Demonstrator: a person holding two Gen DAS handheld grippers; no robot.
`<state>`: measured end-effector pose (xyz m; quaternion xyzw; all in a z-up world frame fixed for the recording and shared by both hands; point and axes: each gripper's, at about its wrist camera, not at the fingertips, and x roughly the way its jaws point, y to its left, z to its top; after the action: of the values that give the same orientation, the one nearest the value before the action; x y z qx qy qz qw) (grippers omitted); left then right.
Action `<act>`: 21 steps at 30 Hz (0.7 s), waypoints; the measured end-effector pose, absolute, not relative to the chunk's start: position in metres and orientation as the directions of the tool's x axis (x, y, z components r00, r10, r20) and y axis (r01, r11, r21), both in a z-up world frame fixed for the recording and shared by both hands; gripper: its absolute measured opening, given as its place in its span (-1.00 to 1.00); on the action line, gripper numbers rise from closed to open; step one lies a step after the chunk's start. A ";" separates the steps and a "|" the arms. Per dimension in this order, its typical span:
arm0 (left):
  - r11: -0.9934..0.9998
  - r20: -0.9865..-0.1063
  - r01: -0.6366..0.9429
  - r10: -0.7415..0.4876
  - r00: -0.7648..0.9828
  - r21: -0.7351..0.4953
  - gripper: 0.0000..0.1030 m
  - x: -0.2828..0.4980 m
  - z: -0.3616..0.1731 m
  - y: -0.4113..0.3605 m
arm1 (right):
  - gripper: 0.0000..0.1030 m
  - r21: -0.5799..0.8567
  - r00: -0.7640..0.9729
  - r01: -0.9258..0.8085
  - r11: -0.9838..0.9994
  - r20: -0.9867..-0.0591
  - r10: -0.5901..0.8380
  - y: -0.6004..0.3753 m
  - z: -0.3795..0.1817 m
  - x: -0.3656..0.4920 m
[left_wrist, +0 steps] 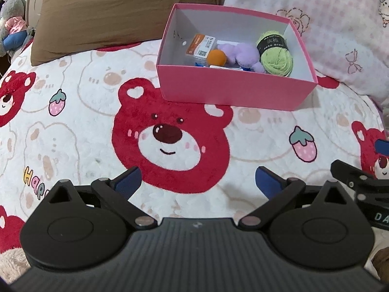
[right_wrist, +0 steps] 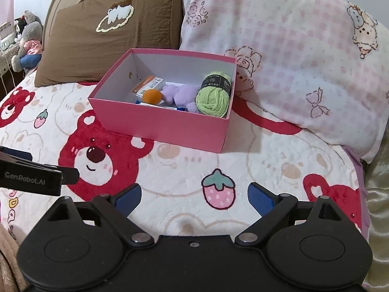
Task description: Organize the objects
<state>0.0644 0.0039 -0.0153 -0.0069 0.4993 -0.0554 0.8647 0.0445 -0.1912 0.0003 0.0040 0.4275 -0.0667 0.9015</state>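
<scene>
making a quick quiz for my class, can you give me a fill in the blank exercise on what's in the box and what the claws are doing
1. The ball of yarn in the pink box is ____ in colour.
2. Between the orange pompom and the yarn lies a fluffy ____ toy.
3. The box sits on a blanket printed with red ____ faces and strawberries.
4. The left claw and the right claw both stand ____, with nothing between their pads.

Missing words: green; purple; bear; open
</scene>
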 end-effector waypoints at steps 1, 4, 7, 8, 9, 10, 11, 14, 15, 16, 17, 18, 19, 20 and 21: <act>0.994 -0.862 0.089 -0.105 0.496 -0.069 0.97 0.064 -0.015 0.004 | 0.87 -0.050 0.626 0.122 0.991 -0.771 -0.116 -0.190 0.000 0.045; 0.993 -0.858 0.087 -0.111 0.501 -0.078 0.97 0.063 -0.013 0.004 | 0.87 -0.050 0.619 0.126 0.991 -0.776 -0.118 -0.189 -0.001 0.046; 0.992 -0.855 0.089 -0.119 0.505 -0.085 0.97 0.061 -0.012 0.004 | 0.87 -0.052 0.618 0.136 0.989 -0.776 -0.125 -0.189 -0.001 0.047; 0.992 -0.853 0.090 -0.122 0.507 -0.089 0.97 0.060 -0.012 0.005 | 0.87 -0.049 0.618 0.141 0.989 -0.776 -0.126 -0.189 -0.001 0.048; 0.992 -0.852 0.088 -0.125 0.508 -0.093 0.97 0.059 -0.012 0.006 | 0.87 -0.045 0.617 0.144 0.989 -0.777 -0.125 -0.189 -0.001 0.048; 0.991 -0.851 0.086 -0.129 0.509 -0.099 0.97 0.059 -0.012 0.007 | 0.87 -0.042 0.617 0.146 0.988 -0.777 -0.124 -0.189 -0.001 0.048; 0.991 -0.850 0.083 -0.133 0.510 -0.106 0.97 0.059 -0.012 0.007 | 0.87 -0.040 0.616 0.149 0.988 -0.777 -0.125 -0.189 -0.001 0.048; 0.988 -0.849 0.085 -0.153 0.506 -0.128 0.97 0.060 -0.013 0.010 | 0.87 -0.031 0.616 0.161 0.986 -0.777 -0.125 -0.190 -0.002 0.048; 0.988 -0.850 0.087 -0.156 0.503 -0.130 0.97 0.060 -0.013 0.011 | 0.87 -0.026 0.618 0.164 0.986 -0.777 -0.123 -0.190 -0.002 0.048; 0.988 -0.850 0.087 -0.157 0.503 -0.131 0.97 0.060 -0.013 0.011 | 0.87 -0.021 0.618 0.167 0.986 -0.777 -0.121 -0.190 -0.002 0.048; 0.988 -0.850 0.086 -0.155 0.504 -0.129 0.97 0.061 -0.013 0.011 | 0.87 -0.019 0.619 0.170 0.985 -0.776 -0.121 -0.190 -0.002 0.048; 0.988 -0.849 0.086 -0.153 0.505 -0.127 0.97 0.060 -0.013 0.011 | 0.87 -0.018 0.620 0.171 0.985 -0.775 -0.122 -0.190 -0.003 0.049; 0.988 -0.849 0.087 -0.151 0.506 -0.124 0.97 0.060 -0.014 0.011 | 0.87 -0.019 0.620 0.173 0.985 -0.775 -0.124 -0.189 -0.003 0.049; 0.988 -0.848 0.090 -0.151 0.507 -0.123 0.97 0.059 -0.014 0.011 | 0.87 -0.023 0.619 0.175 0.984 -0.775 -0.128 -0.188 -0.003 0.049; 0.988 -0.848 0.092 -0.152 0.508 -0.122 0.97 0.059 -0.015 0.011 | 0.87 -0.026 0.619 0.177 0.984 -0.774 -0.132 -0.188 -0.003 0.049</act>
<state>0.0585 0.0110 -0.0146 -0.0303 0.4912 -0.0702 0.8677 0.0492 -0.1879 -0.0033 0.0264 0.4280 -0.0857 0.8993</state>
